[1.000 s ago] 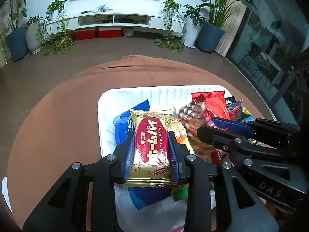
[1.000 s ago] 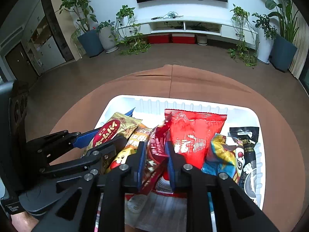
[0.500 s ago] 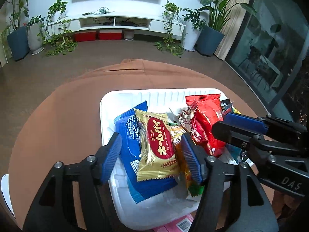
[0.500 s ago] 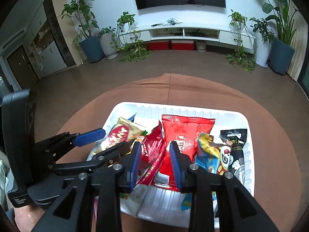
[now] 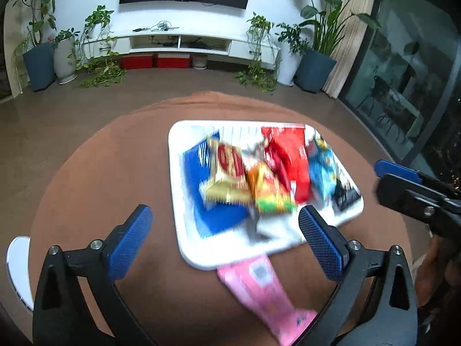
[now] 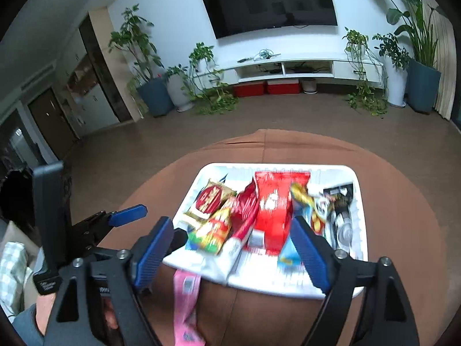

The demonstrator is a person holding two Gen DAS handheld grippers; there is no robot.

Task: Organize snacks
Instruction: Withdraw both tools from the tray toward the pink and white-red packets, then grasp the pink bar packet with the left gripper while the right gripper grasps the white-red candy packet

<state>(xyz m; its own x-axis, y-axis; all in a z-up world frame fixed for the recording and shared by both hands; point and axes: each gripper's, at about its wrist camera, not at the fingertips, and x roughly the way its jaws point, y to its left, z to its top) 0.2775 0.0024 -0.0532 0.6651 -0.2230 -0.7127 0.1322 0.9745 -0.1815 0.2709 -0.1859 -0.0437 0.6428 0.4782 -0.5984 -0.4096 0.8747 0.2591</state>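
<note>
A white tray [image 5: 184, 248] on the round brown table holds several snack packs: a blue one [image 5: 213, 216], a gold-and-red pie pack [image 5: 227, 173], an orange one [image 5: 268, 190] and a red bag [image 5: 288, 155]. A pink pack [image 5: 259, 291] lies on the table with one end under the tray's near rim. My left gripper [image 5: 224, 212] hovers before the tray, its jaws opening wide with nothing held. My right gripper [image 6: 232, 222] is back from the tray [image 6: 288, 288] too, its jaws opening and empty. The picture is blurred by motion.
The brown tablecloth [image 5: 100, 173] spreads to the left of the tray. A white rim [image 5: 17, 268] shows at the table's near left edge. A person's sleeve [image 6: 14, 262] is at the far left. Beyond the table are floor, potted plants and a TV cabinet.
The left gripper let go of the gold pie pack and the right gripper let go of a red pack. Both opened wide and drew back from the tray. The pink pack came into view.
</note>
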